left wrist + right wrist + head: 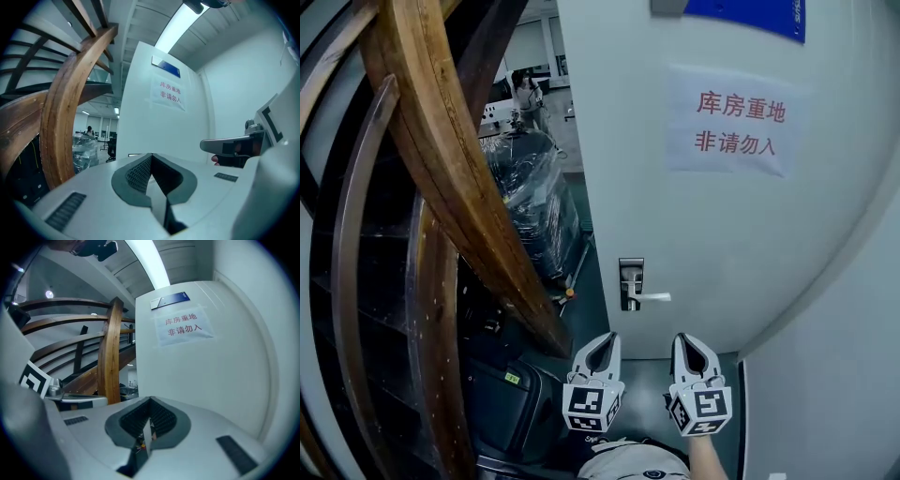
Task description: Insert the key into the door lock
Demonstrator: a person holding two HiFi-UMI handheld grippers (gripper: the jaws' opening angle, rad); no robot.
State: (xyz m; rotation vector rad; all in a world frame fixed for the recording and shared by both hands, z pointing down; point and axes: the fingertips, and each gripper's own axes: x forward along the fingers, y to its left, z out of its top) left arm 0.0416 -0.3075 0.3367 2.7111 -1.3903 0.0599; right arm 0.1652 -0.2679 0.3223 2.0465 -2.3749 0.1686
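Pinches a thin key (146, 433) in the tightly closed right gripper (686, 339). Holds the left gripper (605, 339) alongside, jaws pressed together, below the lever handle (651, 297) of the door (722, 225).

Door (722, 234) stands flat ahead of both tools, its face bare below the lever handle (654, 297). Clear air from left tool (610, 336) and right tool (681, 337) up to the lock plate (630, 272). Handle juts rightward from the plate, above the right tool's line. Left side: heavy curved wooden stair rail (441, 159) leans in, its lower end near the door's edge, with wrapped goods (525, 178) behind it. Right side: white side wall (834, 375) close by, little room there.
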